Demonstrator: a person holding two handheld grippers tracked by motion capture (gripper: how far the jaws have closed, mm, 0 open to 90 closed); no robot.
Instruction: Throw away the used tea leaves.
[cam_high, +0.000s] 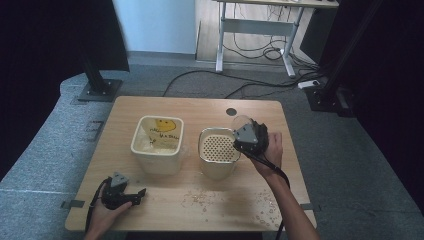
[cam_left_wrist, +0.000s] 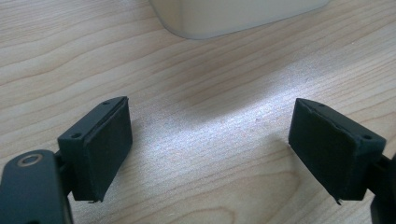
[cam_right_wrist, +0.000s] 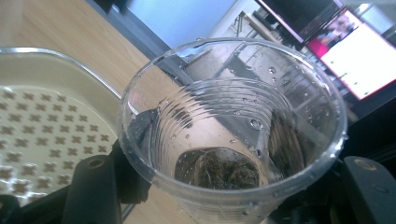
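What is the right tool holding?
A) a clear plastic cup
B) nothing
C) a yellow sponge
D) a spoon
A: the right tool is closed around a clear plastic cup, wet with droplets and with a dark clump at its bottom, beside the perforated strainer box.

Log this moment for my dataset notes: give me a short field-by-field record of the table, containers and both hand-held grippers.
surface: wooden table, scattered droplets near its front right
left container: cream tub, smiley print inside
right container: cream tub with perforated insert
left hand-held gripper: open, low over bare wood, holding nothing
right hand-held gripper: clamped on clear plastic cup, beside the perforated insert
cup contents: wet inside, dark tea bag at the bottom
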